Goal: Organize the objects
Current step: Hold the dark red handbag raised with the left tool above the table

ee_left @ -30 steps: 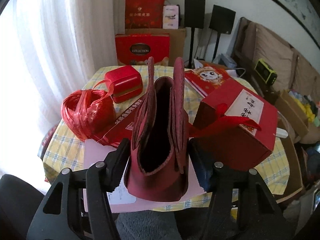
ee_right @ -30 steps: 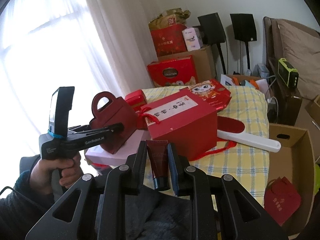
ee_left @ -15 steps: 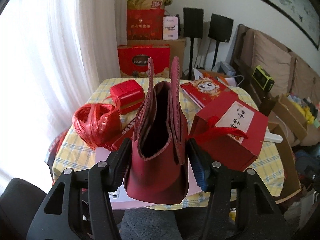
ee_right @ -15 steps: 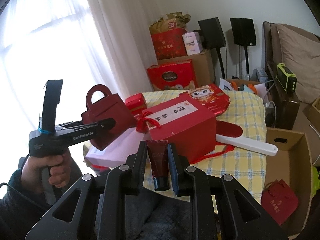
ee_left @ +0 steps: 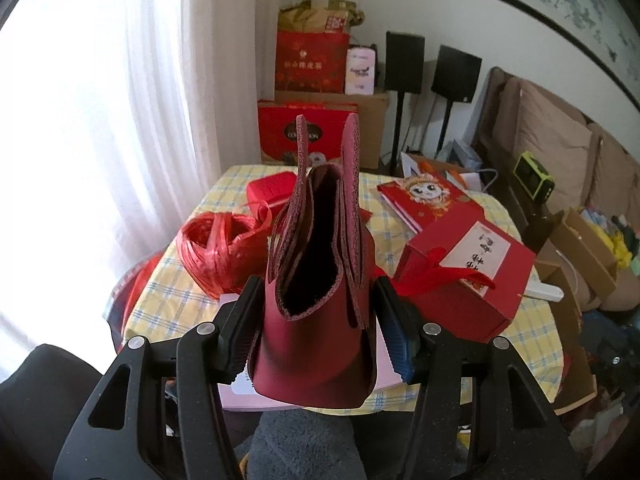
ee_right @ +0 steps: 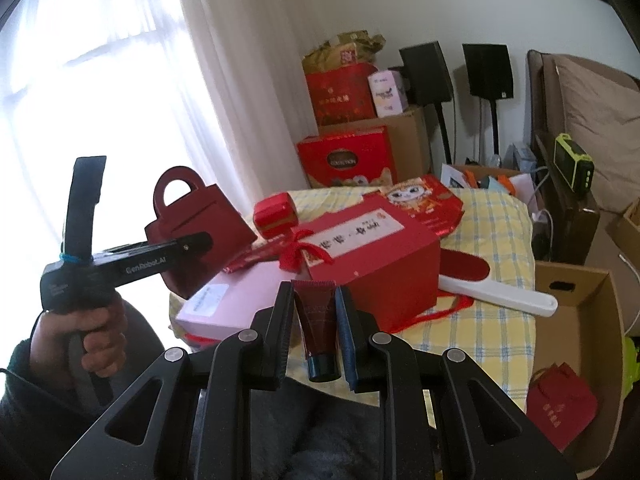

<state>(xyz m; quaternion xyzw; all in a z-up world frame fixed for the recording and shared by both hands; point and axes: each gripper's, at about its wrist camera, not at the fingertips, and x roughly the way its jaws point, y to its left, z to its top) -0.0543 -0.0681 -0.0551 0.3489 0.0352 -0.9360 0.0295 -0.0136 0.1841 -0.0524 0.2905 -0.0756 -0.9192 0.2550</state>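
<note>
The left tool is clamped on a dark red handbag-shaped gift bag, held upright in the air above the near edge of the table, its open top and two handles facing away. The right tool is clamped on a small dark red tube, cap toward the camera, just before a large red gift box on the yellow checked table.
</note>
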